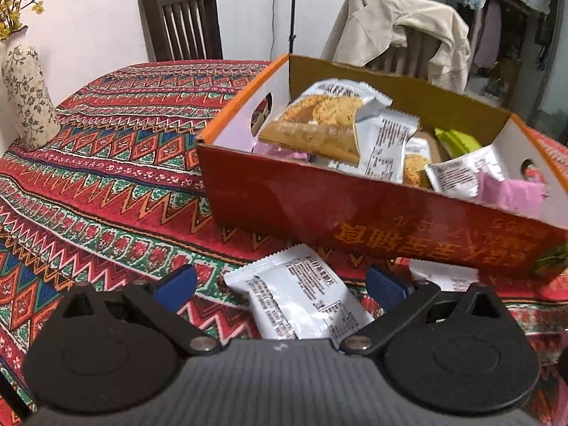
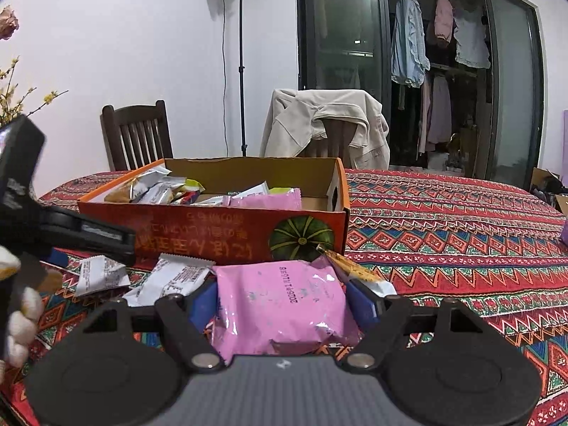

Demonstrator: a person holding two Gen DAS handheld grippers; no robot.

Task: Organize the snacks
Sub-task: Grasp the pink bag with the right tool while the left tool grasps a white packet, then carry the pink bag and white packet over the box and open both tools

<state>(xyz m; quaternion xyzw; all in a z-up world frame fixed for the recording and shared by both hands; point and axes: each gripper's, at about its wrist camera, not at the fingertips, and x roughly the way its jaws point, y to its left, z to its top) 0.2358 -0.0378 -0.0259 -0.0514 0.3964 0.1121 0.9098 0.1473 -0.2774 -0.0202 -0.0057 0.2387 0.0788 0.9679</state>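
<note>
Pink packet (image 2: 280, 305) flat on desk (image 2: 461, 234), long axis toward box (image 2: 213, 234), gripped by right tool (image 2: 284, 301). Left tool (image 1: 280, 284) wide, straddling one white packet (image 1: 301, 294), untouched

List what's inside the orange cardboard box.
Inside the orange cardboard box: white printed snack packets, an orange-brown noodle-picture packet, green packets and a pink packet. The pile and the near wall hide most of the floor and anything underneath.
</note>
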